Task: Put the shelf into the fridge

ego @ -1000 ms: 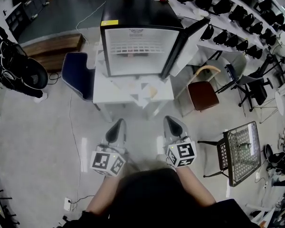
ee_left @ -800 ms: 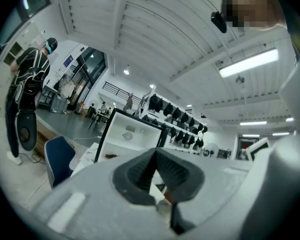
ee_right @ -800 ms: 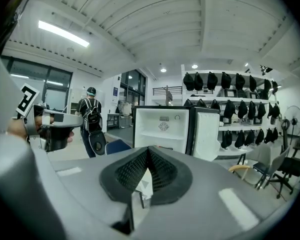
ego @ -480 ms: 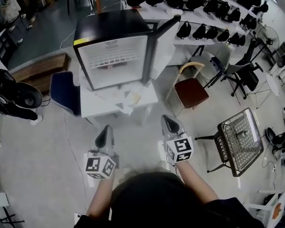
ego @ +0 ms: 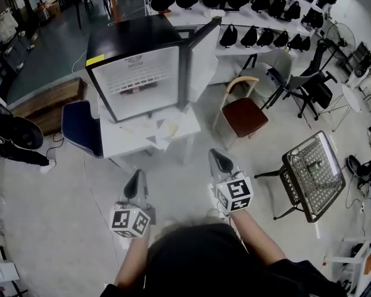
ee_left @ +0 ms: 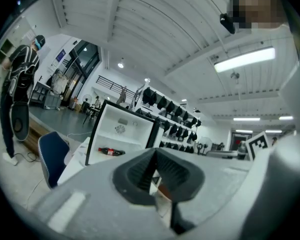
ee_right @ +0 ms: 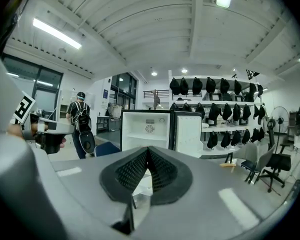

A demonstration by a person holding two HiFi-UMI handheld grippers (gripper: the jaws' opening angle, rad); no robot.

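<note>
Nearest me, 2 claws held out: left gripper [ego: 136,178] & right gripper [ego: 219,159], each w/ jaws pressed together, nothing btwn them. Beyond, 1 white table [ego: 120,142] carrying 1 black fridge [ego: 142,33], door open. Inside: 1 shelf [ego: 138,79], white wire grid, lying flat, plus 1 cola bottle [ego: 138,92] on its side

A white table [ego: 115,145] carries the open fridge [ego: 142,67] and loose white sheets [ego: 157,129] before it

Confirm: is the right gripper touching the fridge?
Apart. The head view shows a stretch of bare floor between the right gripper and the fridge.
</note>
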